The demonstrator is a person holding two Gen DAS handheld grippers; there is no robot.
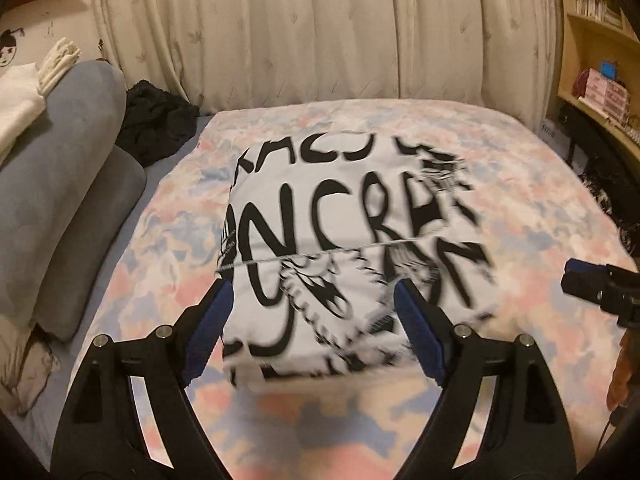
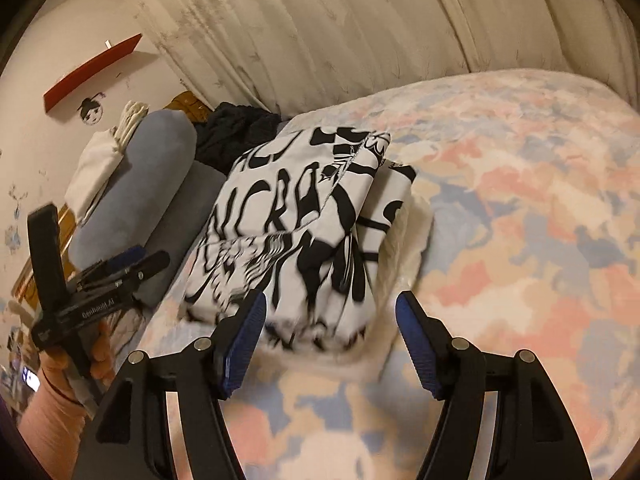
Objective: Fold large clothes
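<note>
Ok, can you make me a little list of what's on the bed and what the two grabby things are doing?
shirt: white with black letters, folded, lying on the bed
bed: pink, blue and cream cover
left gripper: fingers open, at the shirt's near edge, holding nothing
right gripper: fingers open, near the shirt, holding nothing
pillows: grey, stacked on the left of the bed
black clothes: bunched up by the pillows
curtain: cream, behind the bed
</note>
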